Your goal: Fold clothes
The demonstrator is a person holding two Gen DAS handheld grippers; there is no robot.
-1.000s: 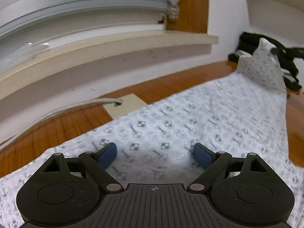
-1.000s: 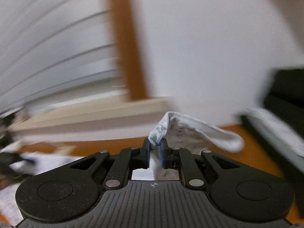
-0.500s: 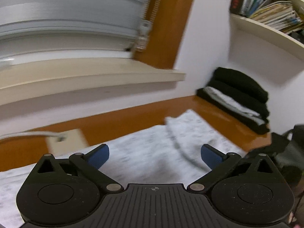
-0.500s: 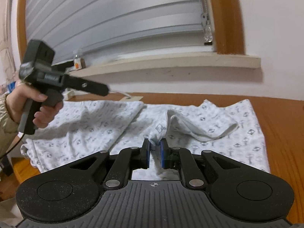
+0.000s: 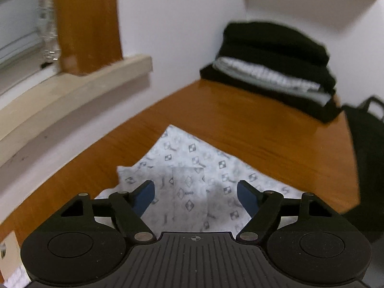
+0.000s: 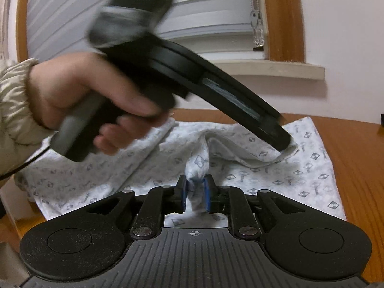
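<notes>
Wood-framed window [image 6: 148,14] with lowered blinds and a pale sill [image 5: 72,88] backs the orange worktop [image 5: 264,124] where we are folding a white patterned garment [image 6: 276,177]. It lies spread across the worktop ahead of both our grippers.

Our right gripper [image 6: 195,193] points low over the near edge of the garment, a bunched fold of cloth pinched between its blue pads [image 6: 207,196]; its jaws stand narrow and are easing apart, the fold still between them and rising in a ridge just ahead.

Our left hand [image 6: 79,100], in a pale quilted sleeve [image 6: 12,110], grips the left gripper [image 5: 195,195], which crosses above and ahead of the right one, its tip touching a turned-over flap of the garment to the right. Seen from its own camera, its jaws stand wide and are closing, with a corner of the garment lying flat below and between them and no cloth pressed by its pads [image 5: 248,199].

Ahead and to the right of the left gripper, a stack of dark folded clothes [image 5: 271,67] sits against the wall.
</notes>
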